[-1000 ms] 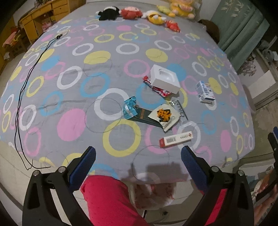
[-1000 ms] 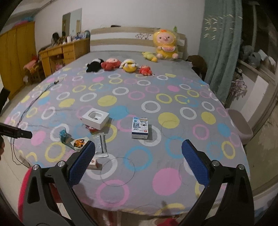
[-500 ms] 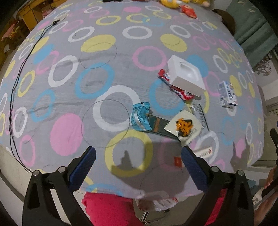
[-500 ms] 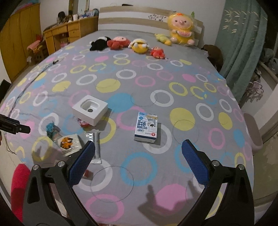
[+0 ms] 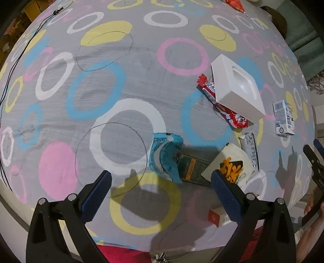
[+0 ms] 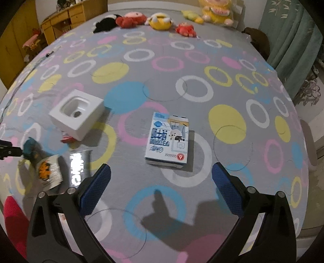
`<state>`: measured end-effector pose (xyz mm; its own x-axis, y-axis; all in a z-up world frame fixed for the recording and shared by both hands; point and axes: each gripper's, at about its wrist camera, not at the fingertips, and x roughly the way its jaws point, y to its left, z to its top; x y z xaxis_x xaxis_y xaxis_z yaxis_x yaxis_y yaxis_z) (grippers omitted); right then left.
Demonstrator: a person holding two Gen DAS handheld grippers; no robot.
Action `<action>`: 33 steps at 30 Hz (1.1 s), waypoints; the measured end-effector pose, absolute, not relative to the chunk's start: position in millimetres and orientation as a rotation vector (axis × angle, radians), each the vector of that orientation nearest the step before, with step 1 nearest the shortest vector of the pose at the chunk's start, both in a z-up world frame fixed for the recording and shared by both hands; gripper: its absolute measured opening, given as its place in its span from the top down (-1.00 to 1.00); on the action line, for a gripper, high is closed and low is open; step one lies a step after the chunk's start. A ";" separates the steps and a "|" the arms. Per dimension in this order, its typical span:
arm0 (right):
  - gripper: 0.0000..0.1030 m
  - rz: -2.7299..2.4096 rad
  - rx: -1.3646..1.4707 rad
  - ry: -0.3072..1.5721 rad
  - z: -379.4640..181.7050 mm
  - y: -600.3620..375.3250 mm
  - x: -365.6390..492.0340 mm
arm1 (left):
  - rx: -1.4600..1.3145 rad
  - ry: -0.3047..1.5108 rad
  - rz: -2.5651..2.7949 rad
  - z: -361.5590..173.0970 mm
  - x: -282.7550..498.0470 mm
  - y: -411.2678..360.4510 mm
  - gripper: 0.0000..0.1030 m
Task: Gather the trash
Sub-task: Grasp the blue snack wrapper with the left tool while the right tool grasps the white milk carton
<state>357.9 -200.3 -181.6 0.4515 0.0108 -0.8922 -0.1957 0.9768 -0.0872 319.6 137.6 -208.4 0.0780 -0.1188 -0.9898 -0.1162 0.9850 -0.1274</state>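
Trash lies on a bed with a grey, ring-patterned cover. My left gripper (image 5: 161,182) hangs open just above a crumpled blue wrapper (image 5: 167,156), which sits between its fingers. Beside the wrapper lie a dark green packet (image 5: 191,169), a white snack packet with orange pieces (image 5: 229,164), a silver wrapper (image 5: 251,148), a red wrapper (image 5: 222,108) under a white box (image 5: 236,85), and a red-and-white carton (image 5: 219,217). My right gripper (image 6: 161,181) is open above a blue-and-white milk carton (image 6: 168,139), which lies flat.
Several plush toys (image 6: 160,20) line the far end of the bed. A black cable (image 5: 12,66) runs along the left edge. A wooden dresser (image 6: 68,18) stands at back left, green curtains (image 6: 293,40) at right. Something red (image 5: 129,256) sits below the near bed edge.
Both grippers have moved forward and down toward the bed. The blue wrapper now sits between the left fingers, and the milk carton is much closer to the right fingers. Both stay open.
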 end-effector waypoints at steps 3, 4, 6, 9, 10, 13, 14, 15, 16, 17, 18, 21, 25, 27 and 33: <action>-0.90 0.123 -0.170 1.130 -197.0 -204.2 373.2 | -0.194 1.501 -0.005 -213.1 324.1 138.0 -0.87; -0.90 0.117 -0.170 1.139 -202.0 -204.9 377.3 | -0.194 1.504 -0.006 -215.5 326.4 138.0 -0.87; -0.90 0.111 -0.174 1.155 -211.6 -206.4 385.1 | -0.198 1.510 -0.007 -220.8 328.2 139.5 -0.87; -0.90 0.095 -0.177 1.175 -224.2 -209.3 393.9 | -0.231 1.518 0.000 -228.0 329.9 145.1 -0.87; -0.90 0.093 -0.171 1.182 -228.4 -210.4 396.2 | -0.250 1.521 -0.002 -231.7 331.0 148.2 -0.87; -0.90 0.084 -0.157 1.203 -240.0 -211.8 402.7 | -0.277 1.524 -0.004 -238.2 334.3 153.0 -0.86; -0.90 0.078 -0.158 1.206 -243.6 -211.9 404.0 | -0.281 1.523 -0.002 -240.0 335.7 154.4 -0.86; -0.90 0.075 -0.160 1.211 -247.7 -211.4 405.5 | -0.299 1.518 0.004 -241.6 336.7 157.0 -0.84; -0.90 0.075 -0.160 1.217 -251.2 -210.6 406.9 | -0.315 1.515 0.006 -243.4 337.9 158.6 -0.81; -0.90 0.074 -0.161 1.220 -253.5 -208.8 406.7 | -0.329 1.516 0.007 -244.9 338.8 160.1 -0.74; -0.90 0.072 -0.164 1.221 -255.9 -207.8 408.0 | -0.342 1.520 0.007 -246.6 339.7 161.3 -0.69; -0.90 0.060 -0.171 1.221 -260.5 -206.3 413.4 | -0.365 1.545 0.013 -255.0 342.6 165.5 -0.53; -0.90 0.034 -0.150 1.213 -262.9 -209.7 420.4 | -0.399 1.541 0.015 -258.6 345.2 173.1 -0.38; -0.86 0.020 -0.155 1.205 -263.8 -211.2 421.5 | -0.417 1.533 0.012 -256.5 345.9 178.3 -0.16; -0.36 -0.005 -0.150 1.208 -267.9 -212.4 420.9 | -0.477 1.523 0.004 -253.9 332.2 197.7 0.23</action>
<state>420.9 -212.4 -267.9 0.3564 -0.0836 -0.9306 -0.0766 0.9900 -0.1182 332.2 197.7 -253.9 0.0660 -0.2903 -0.9546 -0.2948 0.9084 -0.2966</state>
